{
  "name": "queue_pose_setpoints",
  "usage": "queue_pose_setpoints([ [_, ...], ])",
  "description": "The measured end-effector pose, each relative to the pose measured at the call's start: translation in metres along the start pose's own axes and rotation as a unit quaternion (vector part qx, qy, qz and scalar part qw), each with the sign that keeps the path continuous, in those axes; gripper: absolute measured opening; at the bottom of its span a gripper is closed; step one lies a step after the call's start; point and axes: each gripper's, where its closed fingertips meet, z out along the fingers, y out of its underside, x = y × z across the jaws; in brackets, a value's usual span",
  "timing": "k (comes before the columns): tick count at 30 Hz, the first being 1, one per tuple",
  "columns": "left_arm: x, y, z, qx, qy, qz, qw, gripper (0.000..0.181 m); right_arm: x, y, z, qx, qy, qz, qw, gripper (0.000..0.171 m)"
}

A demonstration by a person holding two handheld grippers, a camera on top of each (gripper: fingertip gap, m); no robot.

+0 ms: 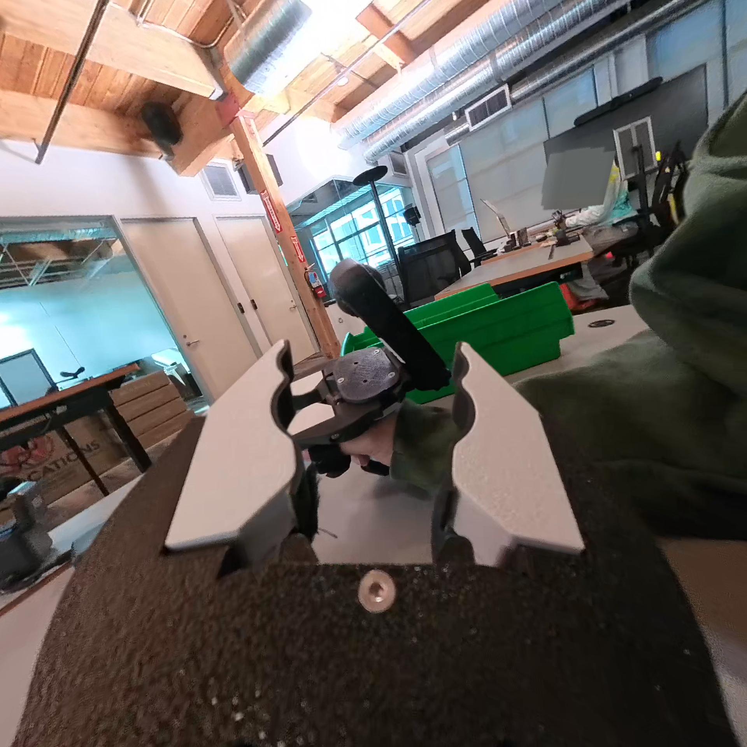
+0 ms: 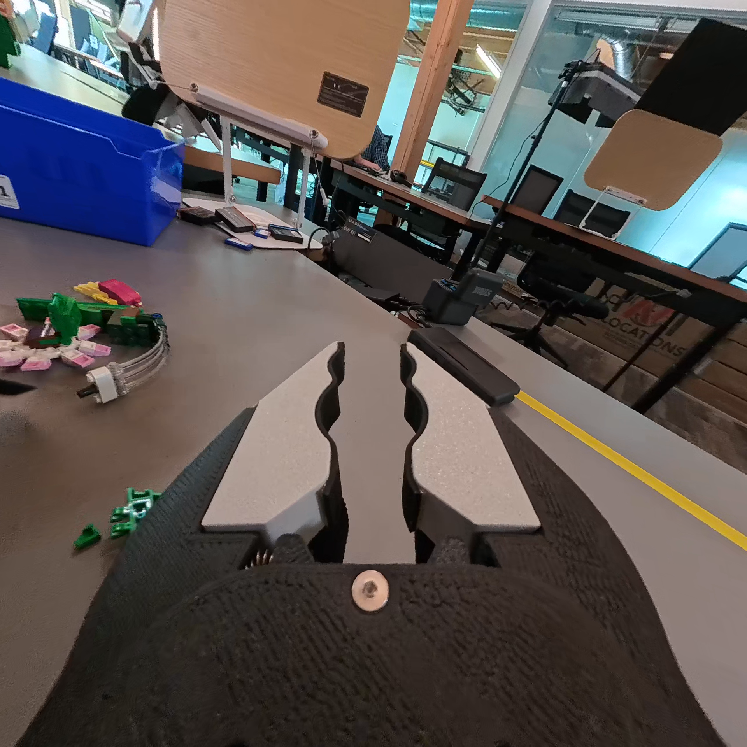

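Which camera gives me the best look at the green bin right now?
The left wrist view. The green bin sits on the grey table beyond the open left tongs, partly hidden by the other handheld tool. The right wrist view shows only a blue bin, not the green one.

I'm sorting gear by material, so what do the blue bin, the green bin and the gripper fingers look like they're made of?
The blue bin looks like moulded plastic: glossy, even colour, ribbed walls. The green bin looks the same, with a stepped rim. The right gripper has fingers with pale grey, grainy matte faces over black layered edges, probably printed plastic. The left gripper matches.
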Motion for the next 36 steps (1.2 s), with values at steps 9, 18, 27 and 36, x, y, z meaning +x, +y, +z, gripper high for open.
queue_pose_setpoints([
  [9,-0.003,0.001,-0.005,-0.003,0.006,0.006,1.000,0.073,-0.005,-0.004,-0.004,0.012,-0.017,0.022,1.000,0.025],
  [18,-0.016,0.004,-0.007,-0.004,-0.011,-0.033,0.999,0.070,-0.004,-0.004,-0.004,0.015,-0.014,0.027,0.999,0.025],
  [27,-0.008,-0.003,-0.004,0.004,-0.008,0.034,0.999,0.069,0.006,0.010,0.001,-0.034,0.031,-0.040,0.998,0.024],
  [36,-0.009,-0.003,0.001,0.014,-0.005,0.008,1.000,0.068,0.028,0.027,0.001,-0.091,0.097,-0.074,0.988,0.023],
])
